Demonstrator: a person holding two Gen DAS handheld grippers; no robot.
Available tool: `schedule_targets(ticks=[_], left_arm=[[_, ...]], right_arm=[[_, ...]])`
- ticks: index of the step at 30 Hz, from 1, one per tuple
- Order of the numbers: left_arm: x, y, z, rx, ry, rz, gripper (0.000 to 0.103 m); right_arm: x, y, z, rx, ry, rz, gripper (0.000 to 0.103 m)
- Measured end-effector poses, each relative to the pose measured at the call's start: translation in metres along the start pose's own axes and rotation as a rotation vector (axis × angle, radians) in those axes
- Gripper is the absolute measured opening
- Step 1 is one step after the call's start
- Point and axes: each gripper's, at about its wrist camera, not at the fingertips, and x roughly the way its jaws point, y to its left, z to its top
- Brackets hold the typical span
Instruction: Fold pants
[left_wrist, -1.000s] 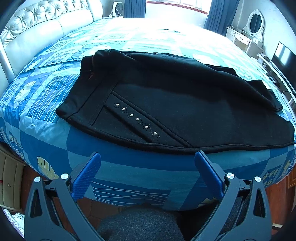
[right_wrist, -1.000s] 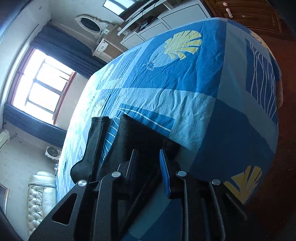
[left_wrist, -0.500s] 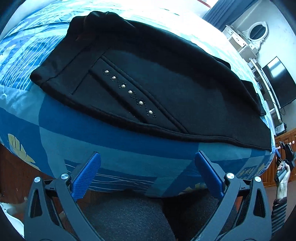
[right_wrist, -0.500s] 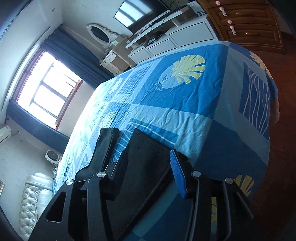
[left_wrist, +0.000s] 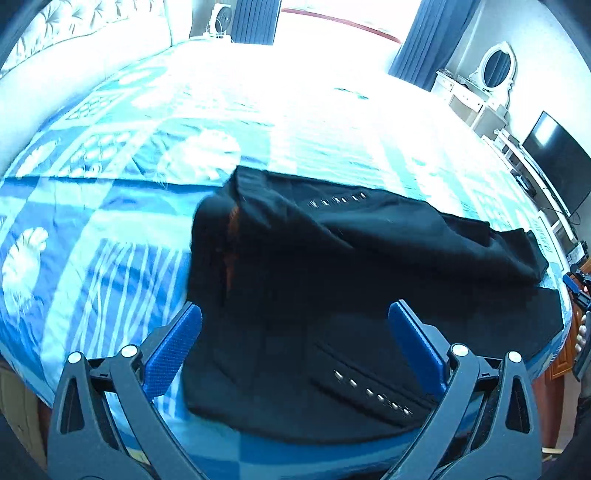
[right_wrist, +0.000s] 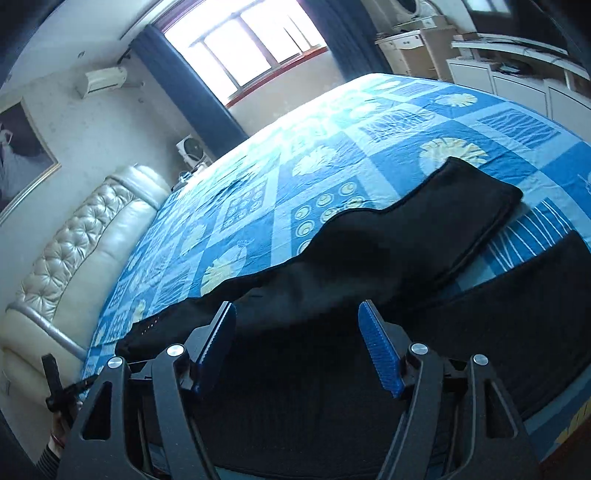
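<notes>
Black pants (left_wrist: 351, 280) with rows of small studs lie along the near edge of a bed covered in a blue patterned bedspread (left_wrist: 110, 206). My left gripper (left_wrist: 295, 339) is open and empty, just above the waist end. In the right wrist view the pants (right_wrist: 369, 258) stretch across the bed, one leg end folded up and lying farther in. My right gripper (right_wrist: 297, 343) is open and empty over the leg part. The right gripper also shows at the far right edge of the left wrist view (left_wrist: 576, 291).
A padded cream headboard (right_wrist: 74, 243) curves along the left of the bed. A window with dark blue curtains (right_wrist: 240, 48) is behind. A white dresser with an oval mirror (left_wrist: 487, 85) and a TV (left_wrist: 557, 162) stand at the right. The floor is beyond the bed's edge.
My right gripper opened, let go of the pant leg and swung round to face the headboard. My left gripper rose from below the bed edge to over the waist. The pants look shifted.
</notes>
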Motion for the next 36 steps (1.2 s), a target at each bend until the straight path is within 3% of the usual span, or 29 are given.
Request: schedule_targets(ticks=[5, 10, 14, 18, 20, 21, 22, 26, 27, 28, 33, 34, 35, 36], left_arm=[[0.045, 0.048, 0.062, 0.005, 0.080, -0.036, 0.101], [0.107, 0.102, 0.094, -0.196, 0.200, -0.237, 0.101], [0.143, 0.114, 0.103, -0.279, 0.282, -0.346, 0.101], [0.155, 0.107, 0.112, -0.250, 0.296, -0.395, 0.099], [0.159, 0.101, 0.116, -0.214, 0.304, -0.398, 0.087], [0.161, 0.097, 0.117, -0.194, 0.317, -0.396, 0.069], [0.165, 0.095, 0.118, -0.171, 0.333, -0.377, 0.057], [0.168, 0.091, 0.119, -0.112, 0.353, -0.317, 0.040], [0.168, 0.092, 0.120, -0.120, 0.356, -0.322, 0.025], [0.169, 0.094, 0.122, -0.134, 0.362, -0.337, 0.017], [0.164, 0.087, 0.124, -0.084, 0.361, -0.322, 0.008], [0.164, 0.085, 0.125, -0.072, 0.362, -0.315, 0.008], [0.165, 0.084, 0.125, -0.067, 0.363, -0.309, 0.007], [0.164, 0.083, 0.126, -0.064, 0.361, -0.311, 0.006]], right_arm=[[0.049, 0.054, 0.002, -0.129, 0.083, 0.039, 0.069], [0.091, 0.093, 0.001, -0.248, 0.144, 0.046, 0.069], [0.124, 0.113, 0.008, -0.323, 0.193, 0.049, 0.069], [0.155, 0.128, 0.018, -0.395, 0.233, 0.040, 0.069], [0.169, 0.135, 0.024, -0.408, 0.249, 0.052, 0.069], [0.176, 0.137, 0.028, -0.414, 0.265, 0.066, 0.069], [0.183, 0.139, 0.032, -0.422, 0.282, 0.076, 0.069], [0.220, 0.154, 0.043, -0.494, 0.393, 0.117, 0.069], [0.229, 0.156, 0.044, -0.519, 0.421, 0.111, 0.069], [0.239, 0.158, 0.044, -0.547, 0.451, 0.101, 0.069], [0.275, 0.157, 0.036, -0.687, 0.635, 0.050, 0.069], [0.277, 0.156, 0.033, -0.712, 0.648, 0.033, 0.066], [0.278, 0.156, 0.029, -0.732, 0.665, 0.032, 0.037], [0.279, 0.156, 0.026, -0.725, 0.697, 0.050, 0.019]])
